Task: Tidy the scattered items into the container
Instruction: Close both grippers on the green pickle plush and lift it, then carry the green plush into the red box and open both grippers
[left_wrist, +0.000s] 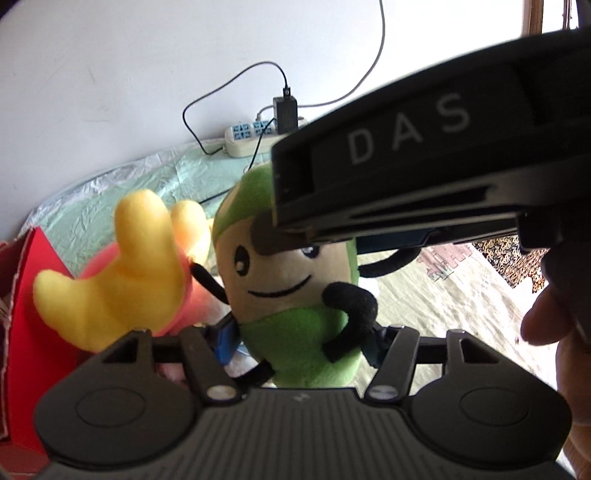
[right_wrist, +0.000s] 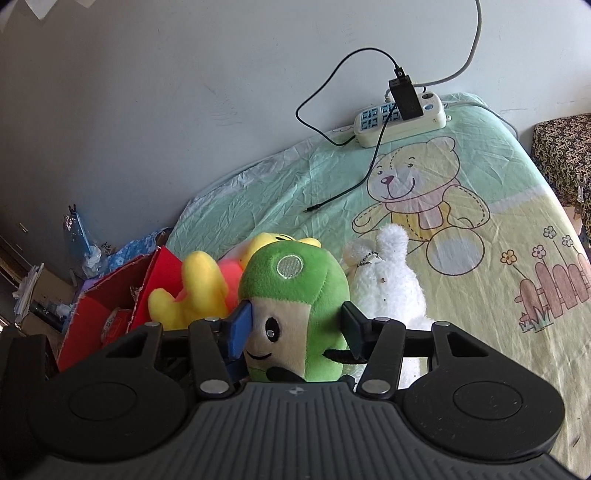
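A green plush with a cream face hangs above the bed. My right gripper is shut on its head, the blue pad pressing into the face. In the left wrist view the right gripper's black housing marked DAS reaches in from the upper right onto the green plush. My left gripper is open wide, with a finger on either side of the plush's lower body. The red box stands at the left, with a yellow and pink plush at its edge.
A white plush lies on the bear-print sheet behind the green one. A power strip with a black charger and loose cable sits by the wall. A person's hand holds the right gripper. Clutter lies on the floor at the left.
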